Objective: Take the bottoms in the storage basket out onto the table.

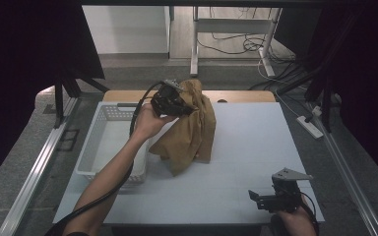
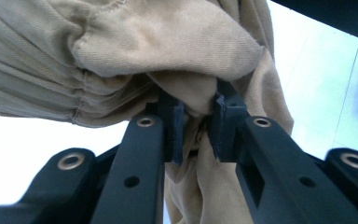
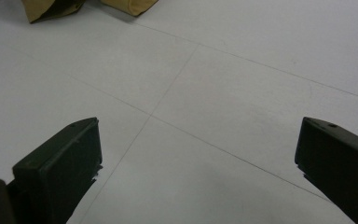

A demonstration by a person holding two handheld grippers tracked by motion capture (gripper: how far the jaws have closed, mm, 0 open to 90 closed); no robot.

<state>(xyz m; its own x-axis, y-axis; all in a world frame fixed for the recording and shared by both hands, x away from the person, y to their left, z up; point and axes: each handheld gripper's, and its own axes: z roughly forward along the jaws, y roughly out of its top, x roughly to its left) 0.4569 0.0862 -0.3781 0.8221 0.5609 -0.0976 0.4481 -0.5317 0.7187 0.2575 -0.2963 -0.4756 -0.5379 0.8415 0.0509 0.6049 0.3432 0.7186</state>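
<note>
A tan cloth garment [image 1: 192, 130] hangs over the white table, its lower end resting on the tabletop beside a basket. My left gripper [image 1: 177, 104] is shut on the garment near its top and holds it up. In the left gripper view, both black pads [image 2: 177, 126] pinch a fold of the tan cloth [image 2: 168, 46], which bunches above them. My right gripper [image 1: 263, 199] rests low near the table's front right edge, open and holding nothing. In the right gripper view its jaws stand wide apart over bare tabletop, with the garment's hem [image 3: 51, 9] far off at the top left.
A white plastic basket [image 1: 109, 147] stands on the table's left side, just left of the hanging cloth. The white table [image 1: 256, 147] has bare room at centre and right. Dark curtains flank both sides; a desk frame and cables lie beyond.
</note>
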